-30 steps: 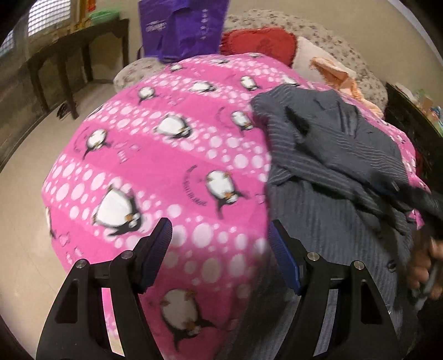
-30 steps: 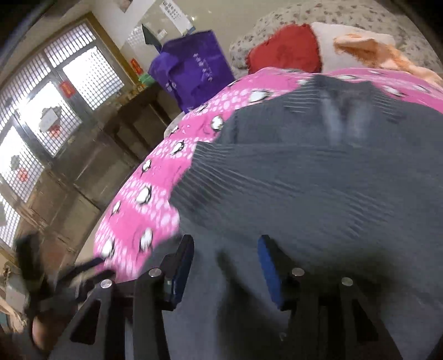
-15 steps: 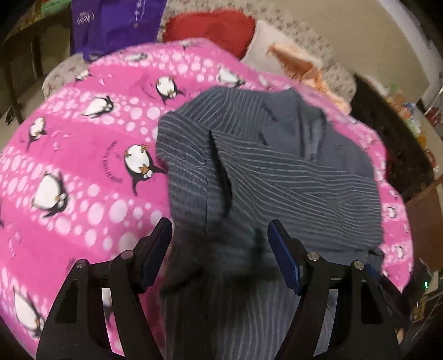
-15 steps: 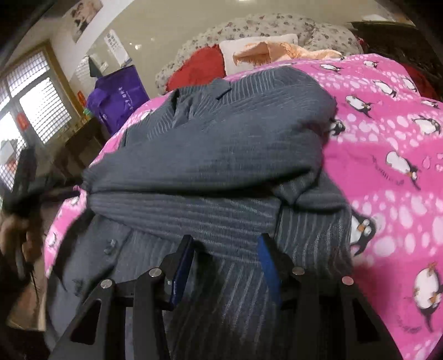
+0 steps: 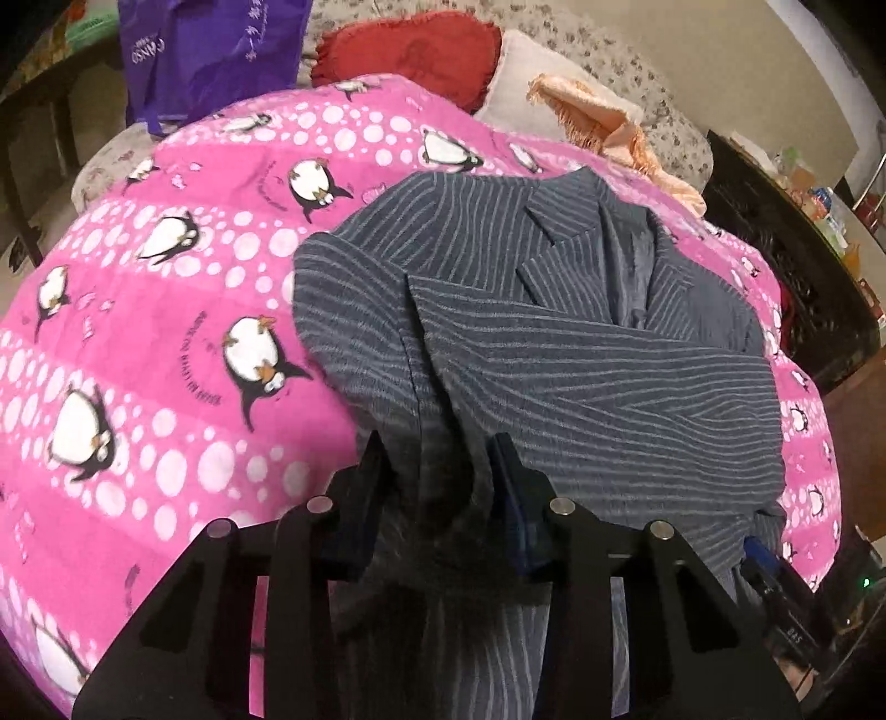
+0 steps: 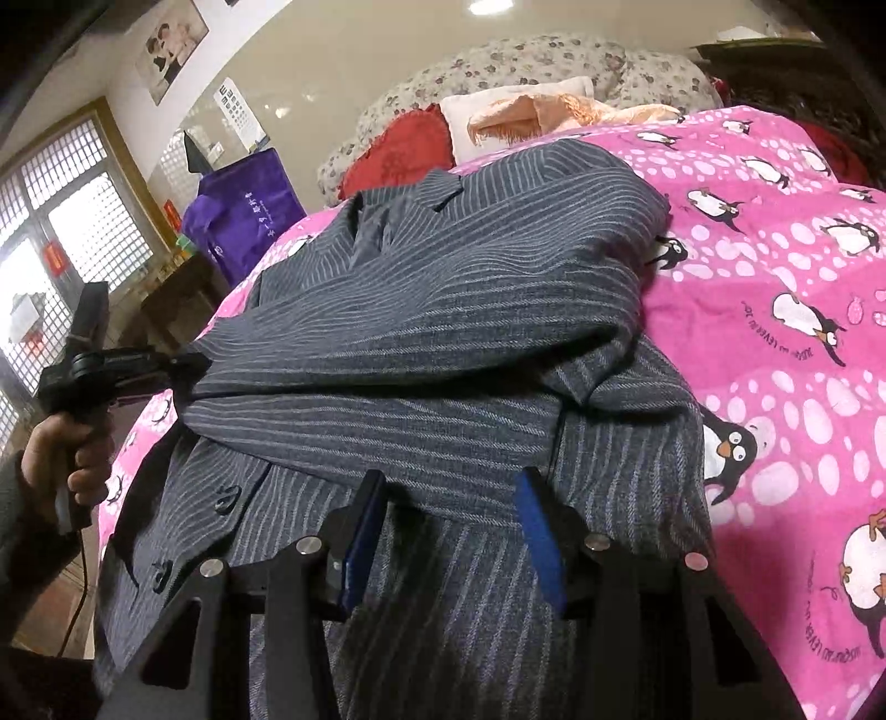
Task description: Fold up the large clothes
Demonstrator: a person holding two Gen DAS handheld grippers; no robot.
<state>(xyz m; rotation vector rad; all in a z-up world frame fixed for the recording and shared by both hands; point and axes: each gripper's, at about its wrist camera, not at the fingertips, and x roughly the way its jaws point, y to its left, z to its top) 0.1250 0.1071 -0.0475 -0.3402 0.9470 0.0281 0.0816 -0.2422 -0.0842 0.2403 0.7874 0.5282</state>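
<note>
A dark grey pinstriped jacket lies on a pink penguin blanket, both sleeves folded across its chest. My left gripper sits over the jacket's lower left part, its jaws narrowed around a fold of the cloth. In the right wrist view the jacket fills the middle, and my right gripper is open above the hem below the folded sleeves. The left gripper shows there at the jacket's left edge, held by a hand.
A red cushion, a white pillow with an orange fringed cloth and a purple bag lie beyond the blanket. A dark cabinet stands at the right. A wooden table and windows are at the left.
My left gripper has swung right from the bare blanket onto the jacket and its jaws have narrowed on the cloth. My right gripper has pulled back to the hem, still open.
</note>
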